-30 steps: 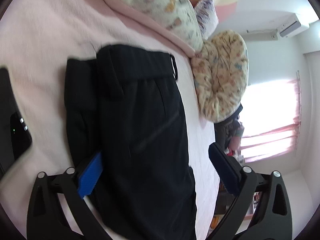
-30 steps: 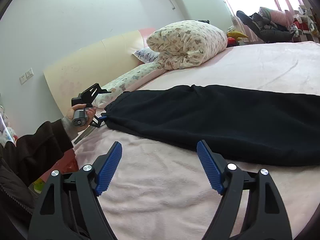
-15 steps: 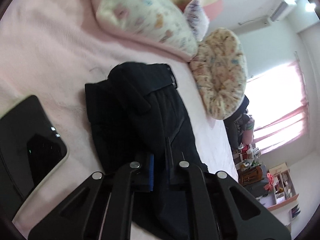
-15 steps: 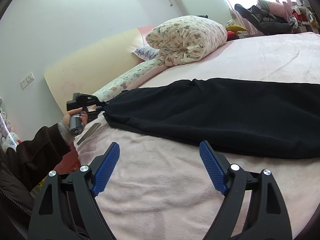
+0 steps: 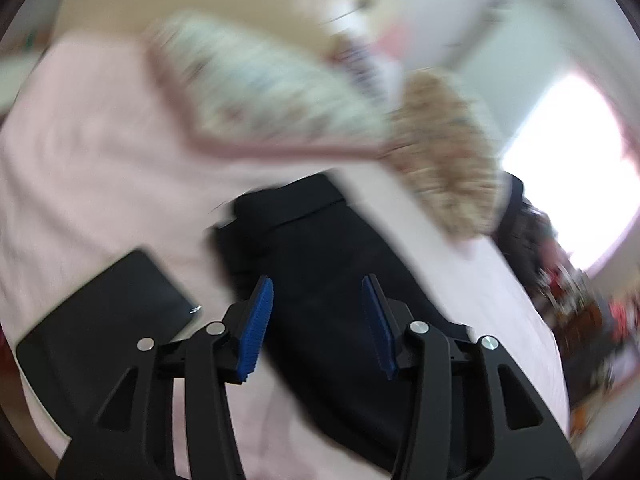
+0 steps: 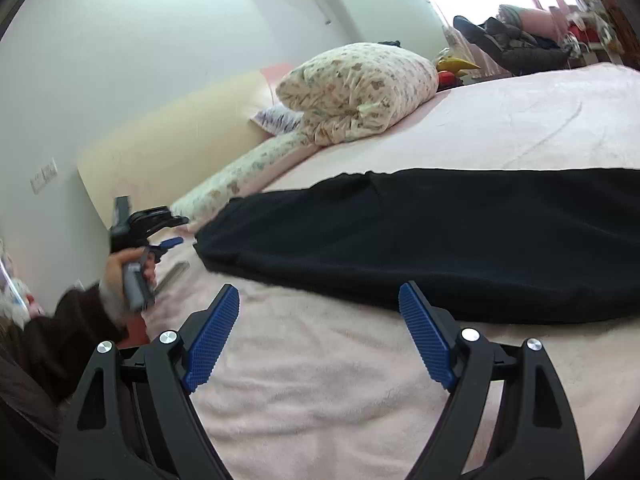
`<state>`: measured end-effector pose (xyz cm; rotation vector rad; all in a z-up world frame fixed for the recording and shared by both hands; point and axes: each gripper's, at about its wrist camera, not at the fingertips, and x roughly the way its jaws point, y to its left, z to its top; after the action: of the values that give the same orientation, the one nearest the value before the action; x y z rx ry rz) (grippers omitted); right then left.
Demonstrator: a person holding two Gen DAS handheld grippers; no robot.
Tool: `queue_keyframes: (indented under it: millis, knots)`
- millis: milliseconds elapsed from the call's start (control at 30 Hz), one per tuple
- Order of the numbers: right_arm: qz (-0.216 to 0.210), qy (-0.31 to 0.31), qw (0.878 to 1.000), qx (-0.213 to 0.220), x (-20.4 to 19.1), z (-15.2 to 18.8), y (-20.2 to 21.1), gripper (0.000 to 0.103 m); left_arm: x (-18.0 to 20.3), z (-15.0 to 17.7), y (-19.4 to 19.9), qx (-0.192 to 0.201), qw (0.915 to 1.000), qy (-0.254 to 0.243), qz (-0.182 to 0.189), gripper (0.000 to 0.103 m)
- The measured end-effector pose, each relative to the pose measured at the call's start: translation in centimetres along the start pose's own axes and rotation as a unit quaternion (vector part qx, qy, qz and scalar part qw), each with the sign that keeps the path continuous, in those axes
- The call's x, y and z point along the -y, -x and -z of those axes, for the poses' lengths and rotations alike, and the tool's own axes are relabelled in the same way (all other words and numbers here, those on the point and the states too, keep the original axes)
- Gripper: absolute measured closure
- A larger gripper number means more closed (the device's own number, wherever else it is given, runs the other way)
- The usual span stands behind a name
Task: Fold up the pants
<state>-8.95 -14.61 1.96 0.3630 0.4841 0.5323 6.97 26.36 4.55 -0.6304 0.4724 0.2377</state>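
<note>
1. The black pants (image 6: 440,240) lay stretched flat across the pink bed (image 6: 360,380), their waist end towards the patterned pillow (image 6: 356,88) at the headboard.
2. The left gripper (image 5: 318,320) hung just above the waist end, its jaws spread and holding nothing; that view was badly blurred.
3. A dark tablet (image 5: 100,320) lay on the bed beside the pants, to the left of that gripper.
4. The right gripper (image 6: 320,332) hovered over bare bedding near the pants' long edge, jaws spread wide and not touching the cloth.
</note>
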Motion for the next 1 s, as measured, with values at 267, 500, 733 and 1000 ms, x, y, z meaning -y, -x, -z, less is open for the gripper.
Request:
queue_keyframes:
  millis: [267,500,733,1000]
  knots:
    - [0.025,-0.007,1.000,0.008,0.9,0.0,0.0,0.019,11.9,8.8,-0.8,-0.140,0.9610,-0.122,0.205,0.027]
    - [0.070,-0.005,0.996,0.052,2.0,-1.7,1.2,0.019,12.8,14.9,-4.3,-0.223,0.9437,-0.206,0.132,0.028]
    - [0.214,-0.084,0.973,-0.029,7.2,-2.7,-0.7,0.021,12.0,14.2,-3.8,-0.210,0.9562,-0.136,0.152,0.022]
    - [0.299,-0.065,0.949,0.074,8.0,-5.3,6.1,0.023,12.9,16.5,-2.9,-0.161,0.9583,-0.163,0.171,0.002]
